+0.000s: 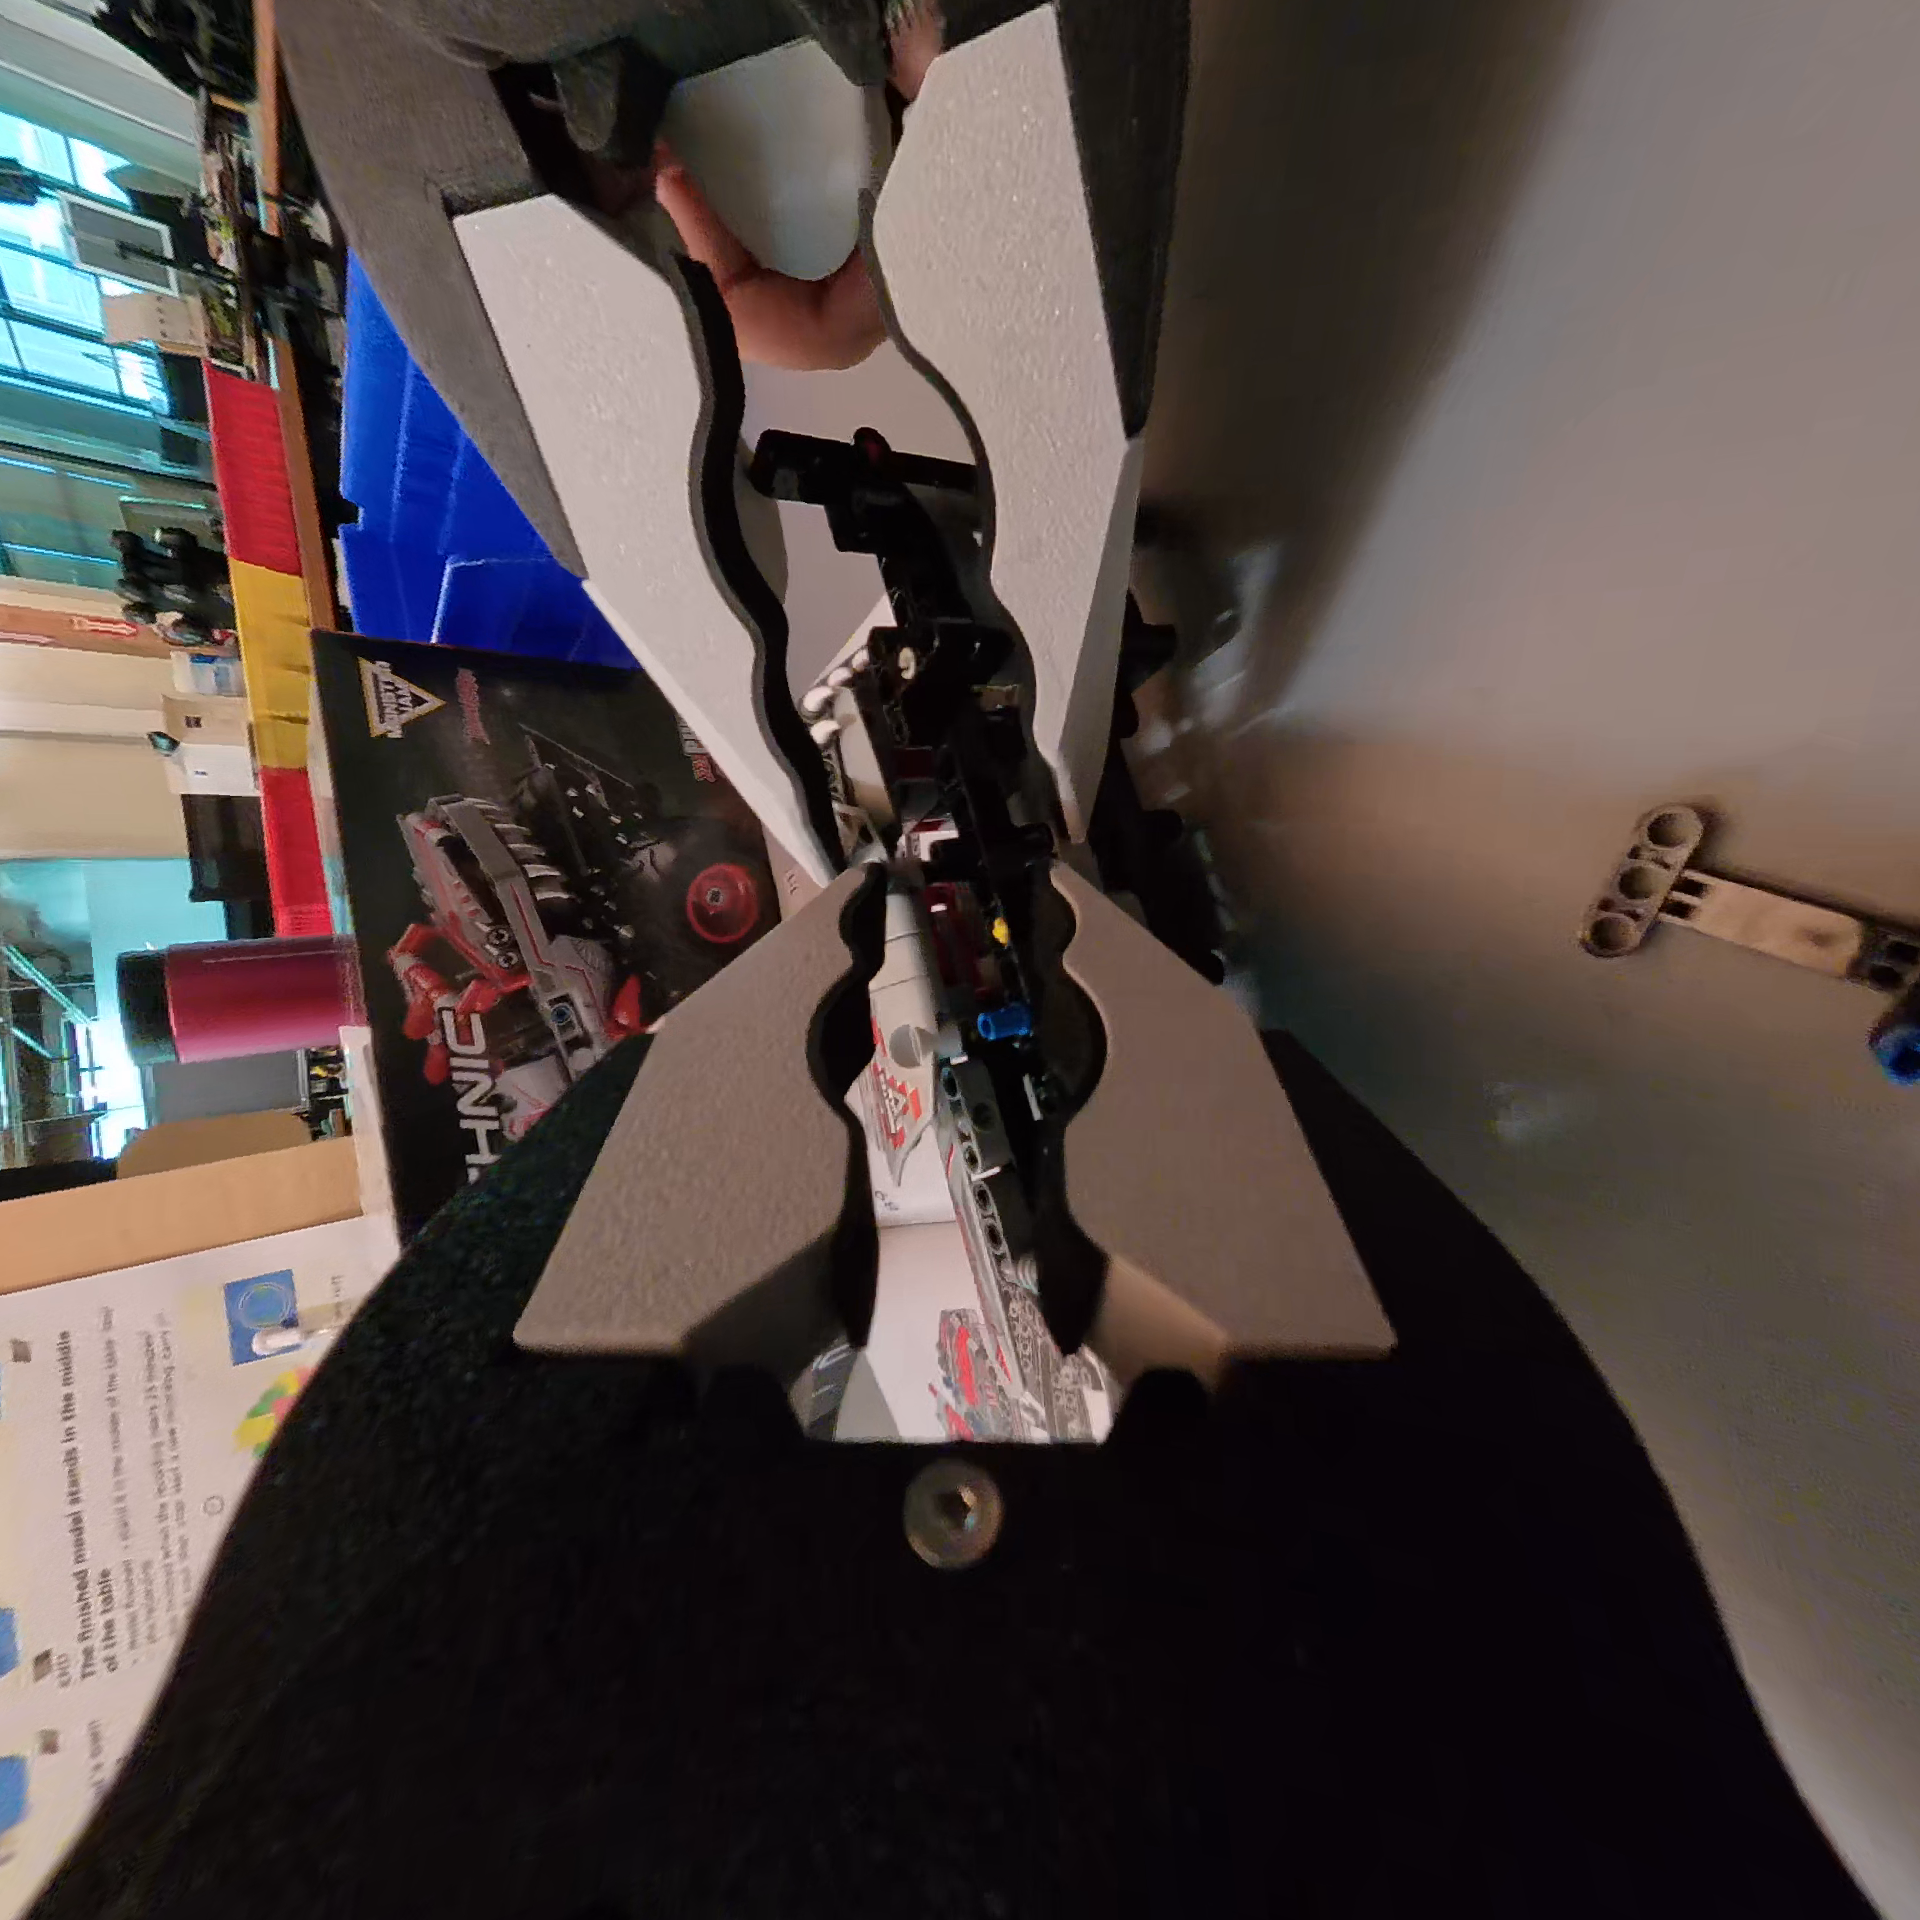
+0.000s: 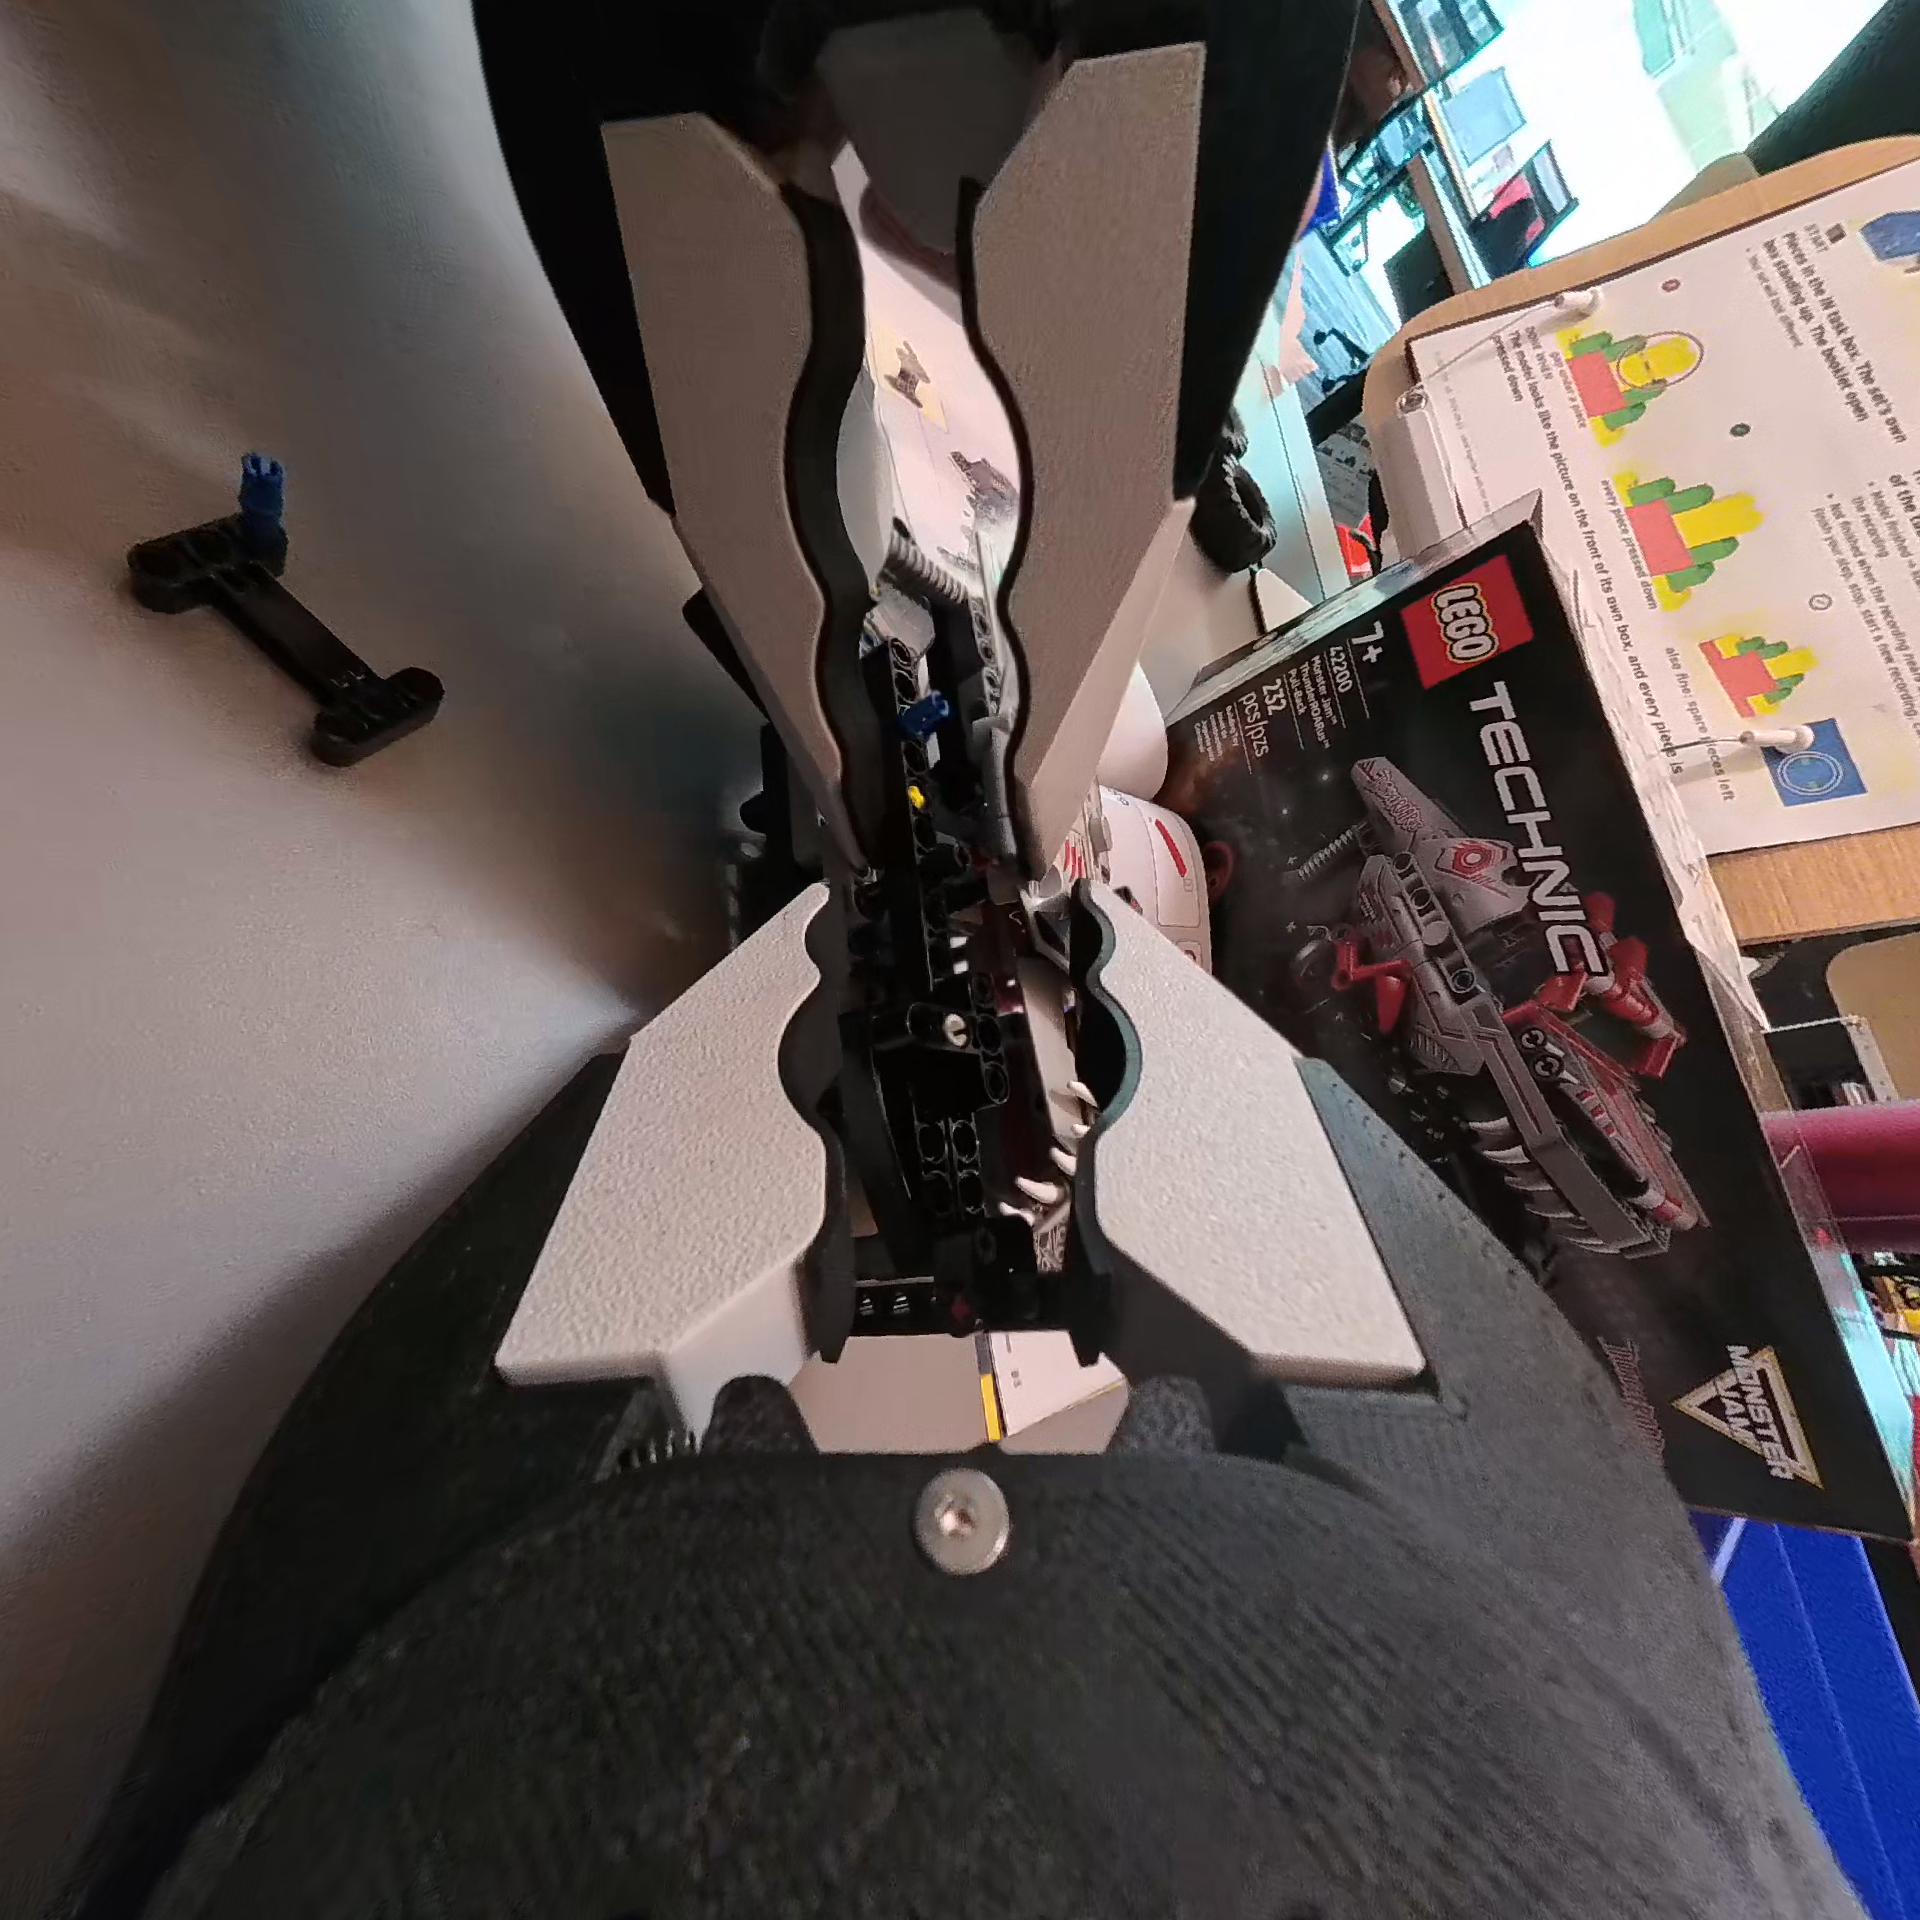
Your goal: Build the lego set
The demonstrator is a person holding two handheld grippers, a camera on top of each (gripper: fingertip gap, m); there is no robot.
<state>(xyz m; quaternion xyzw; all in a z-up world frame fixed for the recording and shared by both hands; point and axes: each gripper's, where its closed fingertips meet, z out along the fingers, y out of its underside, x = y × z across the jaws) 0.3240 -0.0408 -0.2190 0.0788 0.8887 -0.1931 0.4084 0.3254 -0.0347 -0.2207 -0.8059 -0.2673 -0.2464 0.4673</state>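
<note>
Nearest the lens in the left wrist view, the left gripper (image 1: 961,914) has its jaws closed on the model (image 1: 956,997), a long build of black and grey beams with white panels, a blue pin and a yellow pin along it. The right gripper (image 1: 914,644) comes from the far side and its jaws clamp the model's other end, so the model hangs between the two, tips nearly meeting, above the white desk (image 1: 1558,416). A hand (image 1: 800,301) shows behind the right gripper.

In the right wrist view the right gripper (image 2: 956,935) grips the end with white teeth, and the left gripper (image 2: 935,810) faces it.

A loose black beam (image 2: 281,634) with a blue pin lies on the desk, well apart. The set's box (image 2: 1538,997) stands beside the grippers, an instruction sheet (image 2: 1745,499) behind it, and blue bins (image 1: 436,457) beyond. A maroon bottle (image 1: 239,997) is near the box.
</note>
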